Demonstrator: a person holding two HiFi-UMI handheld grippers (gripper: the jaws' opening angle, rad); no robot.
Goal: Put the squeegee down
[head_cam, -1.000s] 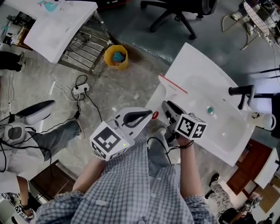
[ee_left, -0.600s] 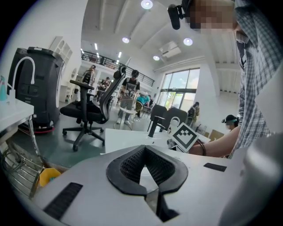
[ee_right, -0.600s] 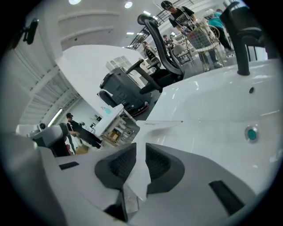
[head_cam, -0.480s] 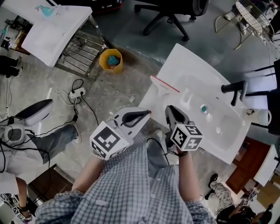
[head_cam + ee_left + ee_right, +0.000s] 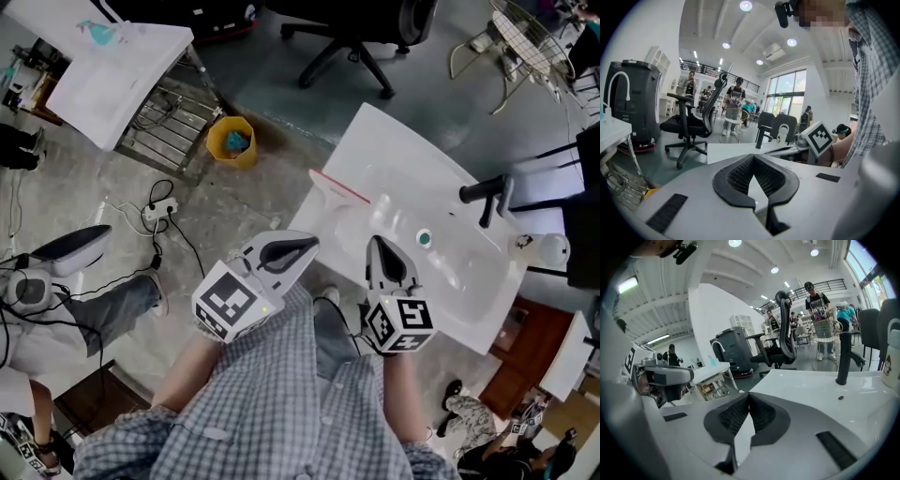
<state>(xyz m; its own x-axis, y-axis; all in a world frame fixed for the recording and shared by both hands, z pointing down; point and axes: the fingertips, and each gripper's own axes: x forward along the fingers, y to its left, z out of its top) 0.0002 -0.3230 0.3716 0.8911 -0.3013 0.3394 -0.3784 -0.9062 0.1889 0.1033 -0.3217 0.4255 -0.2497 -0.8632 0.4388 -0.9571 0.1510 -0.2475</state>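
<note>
Both pairs of jaws are pressed together on nothing. The right gripper [image 5: 378, 246] has drawn back from the slim red-edged squeegee [image 5: 339, 187], which lies apart from it on the white ceramic sink [image 5: 394, 150] rim. The left gripper [image 5: 305, 246] waits beside it. The job looks done.

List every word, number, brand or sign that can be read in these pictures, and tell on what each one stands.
No words or numbers can be read in any view.
Marker cube on the left gripper: square black-and-white code, no letters.
Marker cube on the right gripper: the same.
White mug: small print, too blurred to read.
White panel: teal mark, too small to read.
</note>
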